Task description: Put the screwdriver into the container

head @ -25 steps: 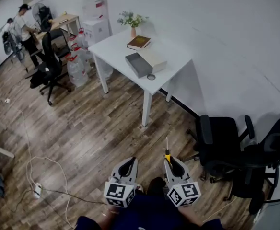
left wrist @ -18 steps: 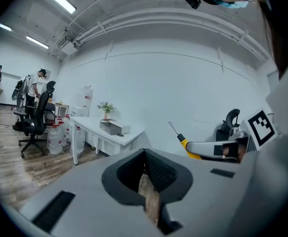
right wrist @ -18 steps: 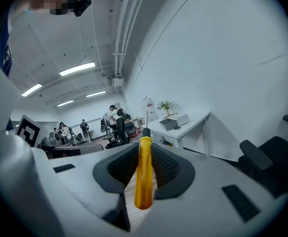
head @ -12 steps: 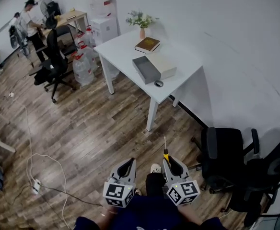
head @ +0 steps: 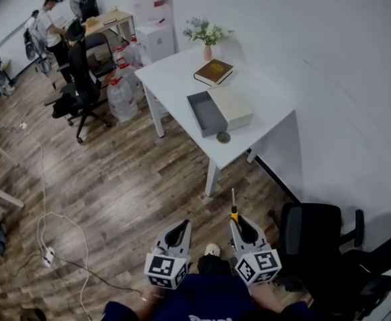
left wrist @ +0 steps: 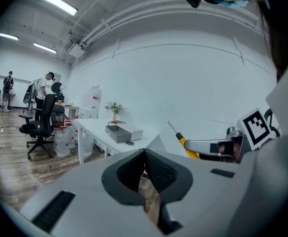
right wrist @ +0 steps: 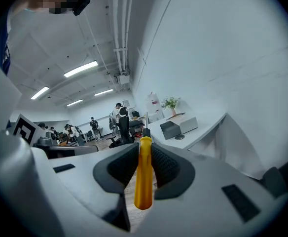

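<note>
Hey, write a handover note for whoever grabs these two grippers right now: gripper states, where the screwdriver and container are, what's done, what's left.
Left gripper: jaws shut together, empty.
Right gripper: shut on the screwdriver by its yellow handle, shaft pointing forward.
Container: open grey box on the white table, across the floor ahead.
Done: screwdriver is in hand.
Left: walk to the table, lower the screwdriver into the container, release.

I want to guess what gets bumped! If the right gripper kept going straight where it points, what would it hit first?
Probably the near edge of the white table, though depth is hard to judge. The screwdriver held in the right gripper would touch first; nothing seems to stand between.
</note>
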Tool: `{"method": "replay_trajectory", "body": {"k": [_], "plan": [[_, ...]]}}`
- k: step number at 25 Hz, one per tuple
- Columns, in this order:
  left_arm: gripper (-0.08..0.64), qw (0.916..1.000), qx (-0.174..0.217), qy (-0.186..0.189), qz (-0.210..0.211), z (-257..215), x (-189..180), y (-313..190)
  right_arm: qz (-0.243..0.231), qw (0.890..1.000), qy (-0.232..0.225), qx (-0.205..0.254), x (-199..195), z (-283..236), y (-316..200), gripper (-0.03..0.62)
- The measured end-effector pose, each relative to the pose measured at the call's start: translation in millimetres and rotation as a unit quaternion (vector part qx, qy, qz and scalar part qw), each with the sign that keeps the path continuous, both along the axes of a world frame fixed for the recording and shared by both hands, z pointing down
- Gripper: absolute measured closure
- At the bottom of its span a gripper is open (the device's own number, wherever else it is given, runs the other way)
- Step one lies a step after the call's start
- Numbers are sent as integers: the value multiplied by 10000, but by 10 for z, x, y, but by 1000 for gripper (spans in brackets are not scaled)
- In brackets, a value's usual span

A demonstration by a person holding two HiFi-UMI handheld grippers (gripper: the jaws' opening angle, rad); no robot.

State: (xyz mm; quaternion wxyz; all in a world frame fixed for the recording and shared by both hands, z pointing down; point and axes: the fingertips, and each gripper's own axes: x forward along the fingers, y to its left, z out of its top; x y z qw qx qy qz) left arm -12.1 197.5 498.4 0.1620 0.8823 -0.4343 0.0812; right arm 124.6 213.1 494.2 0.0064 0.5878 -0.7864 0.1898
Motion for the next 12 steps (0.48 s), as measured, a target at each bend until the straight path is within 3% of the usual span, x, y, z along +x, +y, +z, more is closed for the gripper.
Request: {"method": "replay_trajectory", "body": {"k": [7,12], "plan": [[543,9998,52,-62,-161,22,440,-473,-101,9999,-9,59,505,19,-524,497],[543,9998,16,-96,-192,51,614,-638,-246,9994,192,157,645,-41,-771,497]]}}
